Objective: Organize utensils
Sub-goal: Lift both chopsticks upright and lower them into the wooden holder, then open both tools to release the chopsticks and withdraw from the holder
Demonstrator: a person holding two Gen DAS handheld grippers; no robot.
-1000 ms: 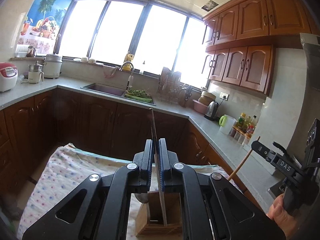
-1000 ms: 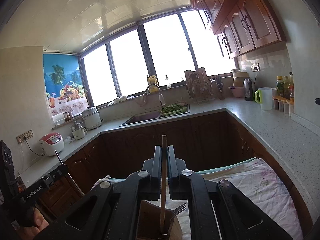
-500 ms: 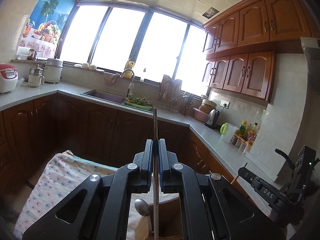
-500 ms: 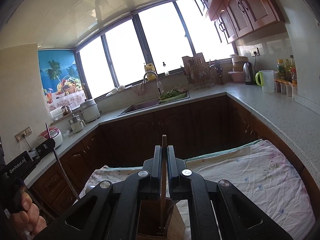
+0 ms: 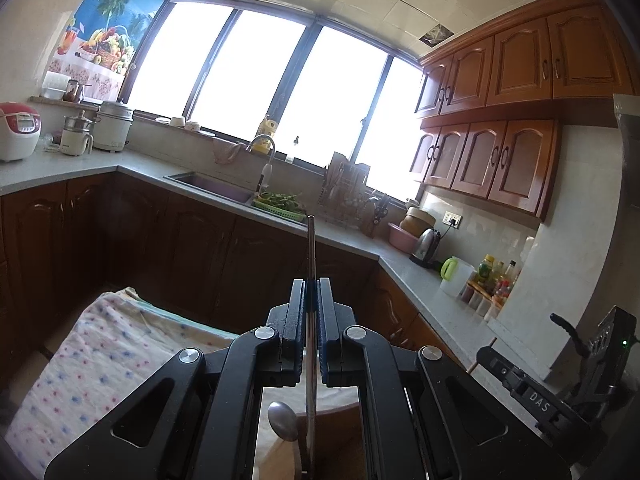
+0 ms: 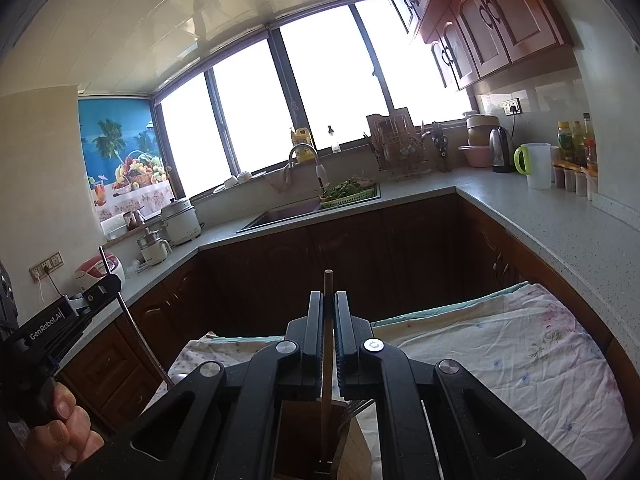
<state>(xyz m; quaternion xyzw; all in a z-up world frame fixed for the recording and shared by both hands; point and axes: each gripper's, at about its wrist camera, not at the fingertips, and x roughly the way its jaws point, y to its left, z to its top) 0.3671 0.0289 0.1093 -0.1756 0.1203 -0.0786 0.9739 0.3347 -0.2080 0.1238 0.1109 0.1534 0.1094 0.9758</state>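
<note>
Both jaws are clamped on upright sticks: the left gripper (image 5: 311,360) holds a metal chopstick (image 5: 311,248); the right gripper (image 6: 329,356) a wooden chopstick (image 6: 328,292) (its lower end inside the wooden holder (image 6: 298,432) directly below).

A wide, dark-framed window (image 5: 280,96) floods the kitchen with daylight. Beneath it, a pale speckled stone counter (image 6: 560,224) wraps over dark brown wooden base cabinets (image 5: 200,256). Arched reddish-wood wall cupboards (image 5: 516,120) hang beside white ceiling tiles (image 6: 200,28).
</note>
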